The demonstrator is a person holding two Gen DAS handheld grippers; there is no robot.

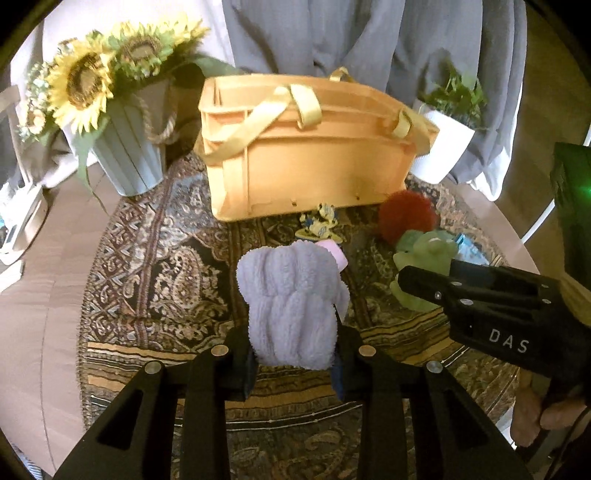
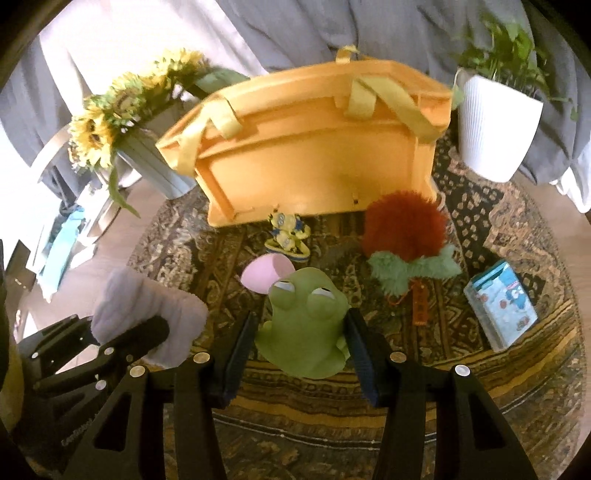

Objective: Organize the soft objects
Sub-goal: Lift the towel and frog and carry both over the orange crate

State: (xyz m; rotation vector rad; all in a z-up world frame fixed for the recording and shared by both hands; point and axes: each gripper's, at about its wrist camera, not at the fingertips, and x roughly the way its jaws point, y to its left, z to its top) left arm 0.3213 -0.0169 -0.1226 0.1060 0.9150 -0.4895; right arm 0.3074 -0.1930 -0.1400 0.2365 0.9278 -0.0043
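Left gripper point(image 1: 295, 354) clamped on lavender fleece bundle point(image 1: 291, 299), jaws squeezed in tight on its lower half, bundle clear of the patterned cloth point(image 1: 155, 258) on the tabletop point(image 1: 33, 314). Right gripper point(image 2: 301, 343) clamped on green frog toy point(image 2: 306, 325), jaws pressed on both flanks at a wider stance, frog upright, eyes facing the basket. Judged as the carry phase: both loads lifted, drop into the orange basket point(image 2: 314, 162) not yet done. To do well: needed both loads raised above the near rim before crossing, since the yellow straps point(image 1: 258, 114) drape over that rim and looked likely to snag fleece. Better staggered, one load in first, to avoid the two grippers colliding side by side over the opening. Fleece bulged well past the pads, so a slow swing was advisable; frog looked squashy, grip seemed adequate, no extra squeeze needed. Release only once well inside the walls. Further out, on the cloth: pink cup-like item point(image 2: 264, 275) just beyond the frog, small yellow-blue figurine point(image 2: 286, 230) close to the basket wall, red fluffy pompom point(image 2: 404, 223) touching a green plush piece point(image 2: 413, 273), boxed item with blue cartoon print point(image 2: 500, 304) off to the right side. Behind: sunflower pot point(image 1: 125, 147), white planter point(image 2: 495, 129), grey curtain point(image 1: 332, 33). Writing: "DAS" read on the right gripper body in the left wrist view; partial embossed lettering on the left gripper body in the right wrist view, not legible; an orange tag point(image 2: 420, 304) below the green plush carried marks too small to read; box print unreadable.
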